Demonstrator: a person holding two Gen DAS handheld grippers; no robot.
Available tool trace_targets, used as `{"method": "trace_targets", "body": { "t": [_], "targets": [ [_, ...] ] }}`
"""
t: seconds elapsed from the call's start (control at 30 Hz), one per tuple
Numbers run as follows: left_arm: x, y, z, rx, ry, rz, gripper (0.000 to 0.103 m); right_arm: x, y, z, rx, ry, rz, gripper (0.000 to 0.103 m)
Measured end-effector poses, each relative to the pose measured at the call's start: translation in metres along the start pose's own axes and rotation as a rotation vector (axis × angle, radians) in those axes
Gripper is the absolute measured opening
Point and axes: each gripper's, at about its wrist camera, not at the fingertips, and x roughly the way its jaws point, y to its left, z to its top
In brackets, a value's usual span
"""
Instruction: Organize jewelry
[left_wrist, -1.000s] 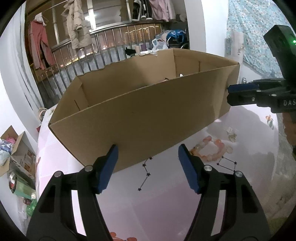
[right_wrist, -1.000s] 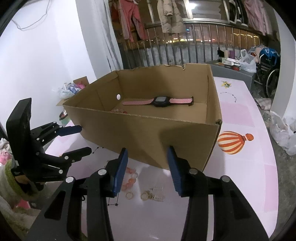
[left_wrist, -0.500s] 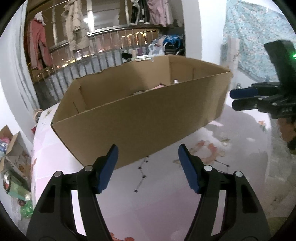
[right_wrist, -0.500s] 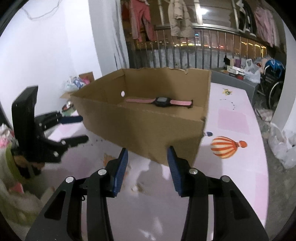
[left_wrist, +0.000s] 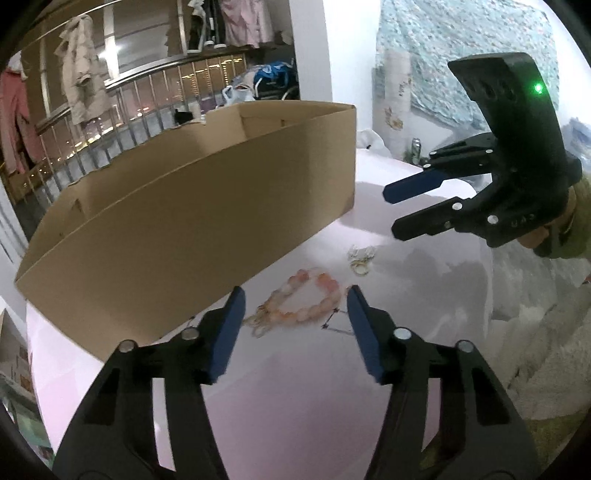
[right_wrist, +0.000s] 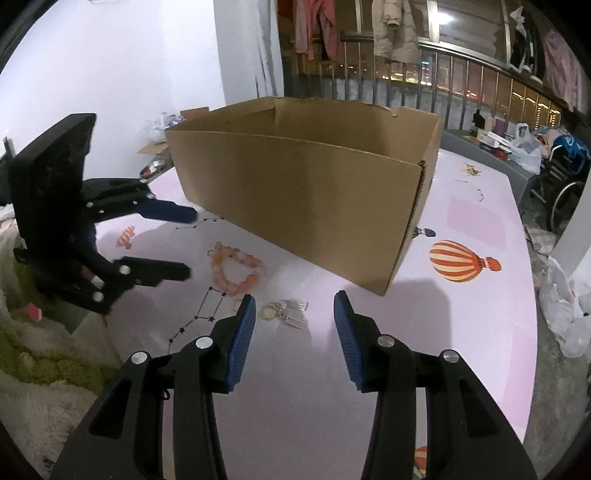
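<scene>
A pink table (right_wrist: 480, 332), printed with striped balloons and star lines, bears a big open cardboard box (right_wrist: 314, 195). Just before the box lies a bracelet (right_wrist: 236, 269) of chunky, glossy peach and pink beads, looped in a rough ring. Beside it lie small gold rings and clear earrings (right_wrist: 284, 310). The left gripper (left_wrist: 295, 317), its jaws just narrowed yet apart and empty, hangs over the bracelet. The right gripper (right_wrist: 293, 325) hovers spread and empty near the earrings.

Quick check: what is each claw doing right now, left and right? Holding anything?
Left claw: open, holding nothing, jaws just been closing above the pink bead bracelet.
Right claw: open, empty, over the small rings.
</scene>
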Motion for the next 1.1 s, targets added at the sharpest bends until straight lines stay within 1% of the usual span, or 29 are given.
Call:
{"method": "trace_targets", "body": {
  "t": [0.1, 0.13, 0.17, 0.23, 0.27, 0.3, 0.33, 0.37, 0.43, 0.47, 0.53, 0.6, 0.7, 0.73, 0.87, 0.9, 1.0, 1.1],
  "targets": [
    [0.007, -0.004, 0.005, 0.009, 0.011, -0.026, 0.043, 0.002, 0.000, -0.001, -0.003, 0.002, 0.010, 0.043],
    [0.012, -0.006, 0.007, 0.021, 0.023, -0.029, 0.041, 0.003, -0.001, -0.002, 0.000, 0.002, 0.014, 0.043],
    [0.015, -0.007, 0.007, 0.031, 0.032, -0.034, 0.037, 0.003, -0.002, -0.002, 0.002, 0.002, 0.016, 0.043],
    [0.025, -0.011, 0.008, 0.057, 0.068, -0.035, 0.033, 0.004, -0.004, -0.001, 0.007, -0.002, 0.018, 0.043],
    [0.030, -0.012, 0.008, 0.068, 0.087, -0.036, 0.028, 0.004, -0.004, -0.001, 0.009, -0.004, 0.019, 0.043],
    [0.035, -0.013, 0.008, 0.077, 0.104, -0.038, 0.025, 0.004, -0.005, -0.001, 0.013, -0.008, 0.020, 0.043],
    [0.040, -0.014, 0.007, 0.088, 0.124, -0.043, 0.024, 0.004, -0.005, -0.001, 0.016, -0.010, 0.021, 0.043],
    [0.042, -0.015, 0.006, 0.096, 0.137, -0.046, 0.020, 0.003, -0.006, -0.001, 0.019, -0.012, 0.021, 0.043],
    [0.045, -0.015, 0.007, 0.100, 0.142, -0.060, 0.015, 0.004, -0.007, -0.001, 0.025, -0.016, 0.022, 0.043],
    [0.045, -0.015, 0.007, 0.098, 0.145, -0.064, 0.008, 0.003, -0.007, -0.001, 0.029, -0.018, 0.023, 0.043],
    [0.045, -0.013, 0.008, 0.090, 0.143, -0.065, 0.009, 0.004, -0.008, 0.000, 0.035, -0.021, 0.026, 0.043],
    [0.040, -0.007, 0.009, 0.055, 0.124, -0.084, 0.008, 0.004, -0.008, 0.000, 0.037, -0.022, 0.028, 0.043],
    [0.022, 0.007, 0.014, -0.025, 0.074, -0.089, 0.008, 0.003, -0.006, 0.002, 0.036, -0.027, 0.031, 0.043],
    [0.011, 0.017, 0.016, -0.073, 0.045, -0.086, 0.008, 0.003, -0.005, 0.002, 0.036, -0.027, 0.034, 0.043],
    [-0.015, 0.045, 0.011, -0.228, -0.017, -0.067, 0.008, 0.006, 0.000, 0.004, 0.030, -0.026, 0.057, 0.043],
    [-0.022, 0.053, 0.006, -0.259, -0.027, -0.045, 0.008, 0.008, 0.003, 0.005, 0.025, -0.024, 0.066, 0.043],
    [-0.027, 0.063, -0.006, -0.293, -0.009, 0.000, 0.009, 0.015, 0.012, 0.007, -0.003, -0.012, 0.098, 0.043],
    [-0.025, 0.073, -0.020, -0.339, 0.034, 0.038, 0.009, 0.024, 0.023, 0.009, -0.045, 0.004, 0.118, 0.043]
  ]
}}
